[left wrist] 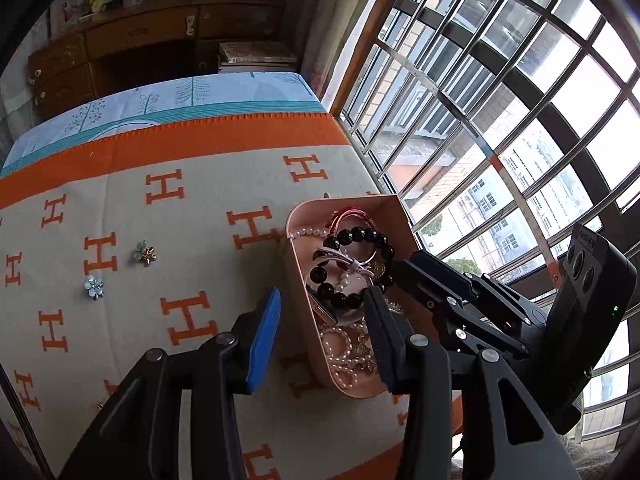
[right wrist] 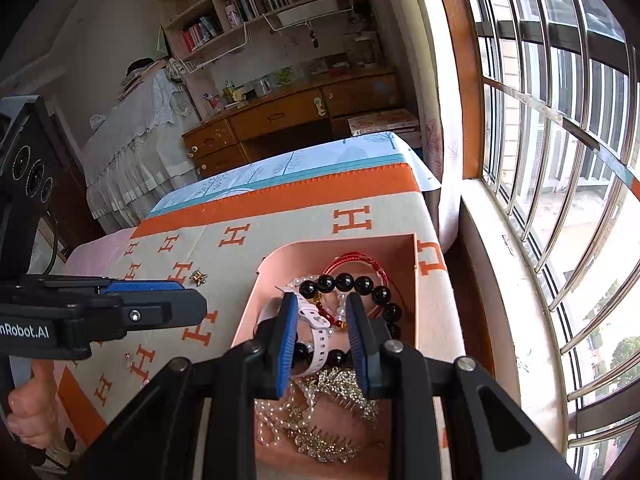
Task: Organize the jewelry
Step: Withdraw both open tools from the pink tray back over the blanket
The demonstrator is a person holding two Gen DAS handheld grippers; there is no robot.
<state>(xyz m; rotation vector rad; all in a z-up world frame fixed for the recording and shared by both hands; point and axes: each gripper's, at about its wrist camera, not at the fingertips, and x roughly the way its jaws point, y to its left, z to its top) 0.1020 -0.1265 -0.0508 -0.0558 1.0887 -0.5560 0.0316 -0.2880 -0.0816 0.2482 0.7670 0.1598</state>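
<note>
Inside the pink tray [right wrist: 416, 280], the white watch strap [right wrist: 316, 328] is straddled, not yet clamped, by the parted right hand-held gripper [right wrist: 322, 312]; being light, limp and tangle-prone against the black bead bracelet [right wrist: 360, 284] at 12 o'clock, it is judged best taken mid-band, while the left hand-held gripper [left wrist: 320, 308] is held open astride the tray wall.

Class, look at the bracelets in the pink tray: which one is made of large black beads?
The black bead bracelet, a ring of big glossy round beads. The red cord bangle behind it is thin and beadless; the pearl strands are small and white.
</note>
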